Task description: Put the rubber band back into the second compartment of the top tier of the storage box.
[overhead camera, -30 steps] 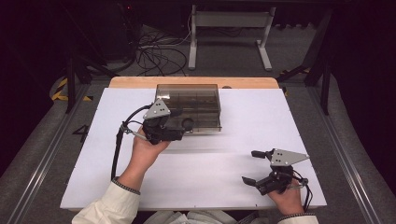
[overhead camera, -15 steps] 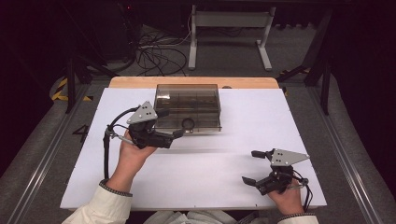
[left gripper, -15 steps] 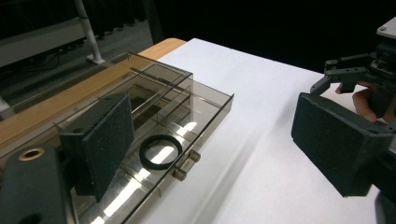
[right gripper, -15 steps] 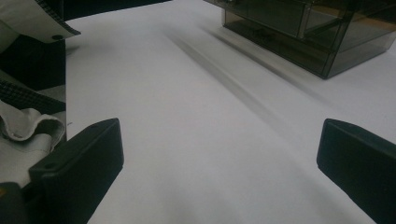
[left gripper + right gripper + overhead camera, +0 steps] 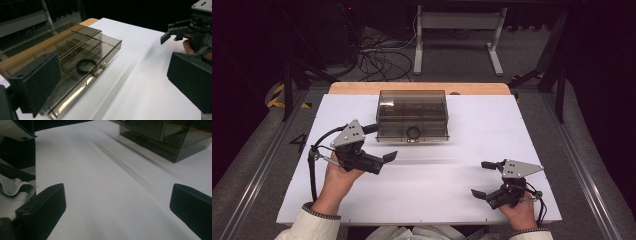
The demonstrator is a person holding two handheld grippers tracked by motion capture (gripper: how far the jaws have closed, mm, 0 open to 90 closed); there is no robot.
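High view: the left gripper [image 5: 384,159] hangs near the front-left corner of the smoky plastic box [image 5: 412,116], jaws just been opening and now spread wide with nothing between them. The box sits at the far middle of the white table [image 5: 452,185], a black ring [image 5: 86,66] inside near its front latch. The right gripper [image 5: 483,179], well apart at the near right, is released too, empty.

box [image 5: 412,116] rear-centre on table [image 5: 452,200] | ring [image 5: 413,132] inside box
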